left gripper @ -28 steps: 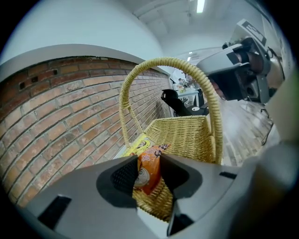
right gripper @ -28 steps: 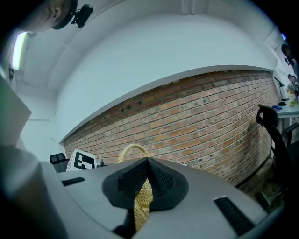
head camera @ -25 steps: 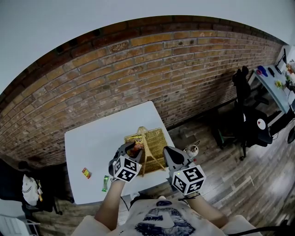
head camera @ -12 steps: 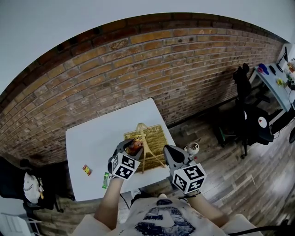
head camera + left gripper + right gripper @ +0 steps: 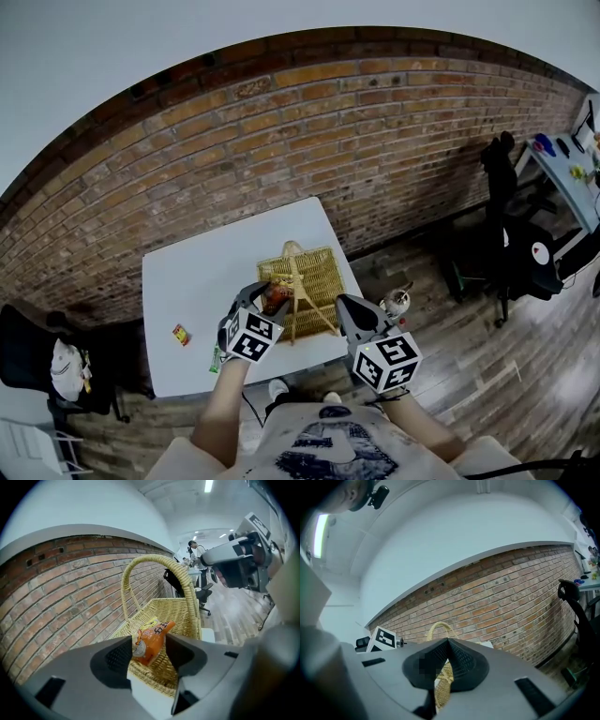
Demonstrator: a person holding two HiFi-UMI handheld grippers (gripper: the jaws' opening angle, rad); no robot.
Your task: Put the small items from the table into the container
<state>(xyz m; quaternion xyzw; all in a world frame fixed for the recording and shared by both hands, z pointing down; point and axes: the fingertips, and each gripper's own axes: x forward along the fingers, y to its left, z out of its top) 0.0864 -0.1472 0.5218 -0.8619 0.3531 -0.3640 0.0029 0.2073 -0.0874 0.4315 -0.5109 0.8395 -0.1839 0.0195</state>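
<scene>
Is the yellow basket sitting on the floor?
No, the basket stands on the white table, close to the table's near right corner.

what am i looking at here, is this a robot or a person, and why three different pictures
It is not a robot. A person holds a hand tool with two fingers in each hand, and the cubes with square markers are part of those tools. The wide picture comes from a camera on the person's head, looking down. The other two come from a camera riding on each tool, looking along its fingers.

On the white table stands a wicker basket. To its left lie a small red packet and a small green item.

The left gripper is over the basket. Its fingers are opening, with an orange snack packet between them. The right gripper has its fingers shut on the basket's edge.
</scene>
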